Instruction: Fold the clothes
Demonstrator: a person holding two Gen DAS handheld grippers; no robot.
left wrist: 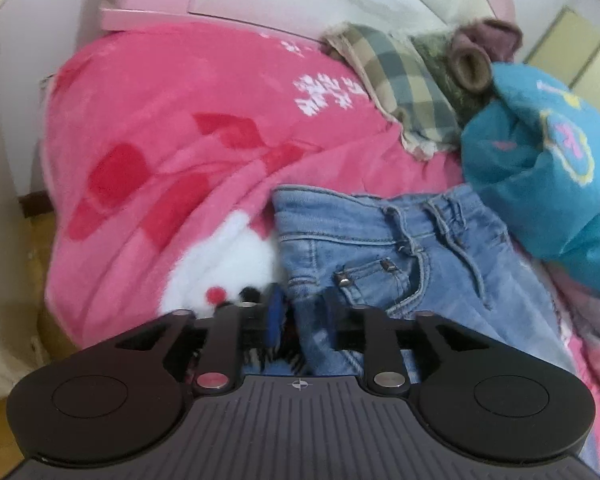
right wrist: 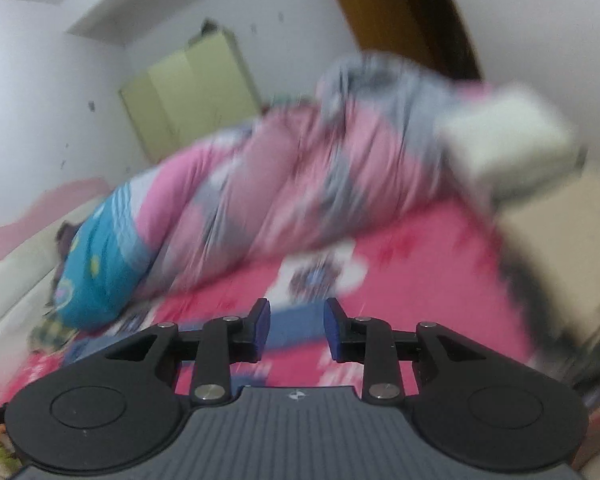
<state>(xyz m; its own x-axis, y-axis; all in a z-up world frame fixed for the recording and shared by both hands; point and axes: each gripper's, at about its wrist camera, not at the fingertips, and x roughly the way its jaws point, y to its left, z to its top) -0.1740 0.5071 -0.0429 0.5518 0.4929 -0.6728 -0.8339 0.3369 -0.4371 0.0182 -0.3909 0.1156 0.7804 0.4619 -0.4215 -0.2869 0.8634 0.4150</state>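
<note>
A pair of light blue jeans [left wrist: 400, 248] lies on the pink blanket [left wrist: 172, 148], waistband toward the far side, front pocket and belt loops facing up. My left gripper [left wrist: 302, 316] sits at the near left edge of the jeans, and its jaws are closed on a fold of denim. In the right wrist view, which is blurred by motion, my right gripper [right wrist: 297, 320] hangs open over the pink bed cover [right wrist: 420, 264] with nothing between its blue-padded fingers. The jeans do not show in that view.
A teal patterned bundle [left wrist: 548, 168] lies right of the jeans, with a plaid cloth [left wrist: 404, 80] and fuzzy socks behind it. A pink-and-grey quilt [right wrist: 300, 176] is heaped across the bed. A pale box [right wrist: 508, 140], a green wardrobe [right wrist: 188, 92] and white walls lie beyond.
</note>
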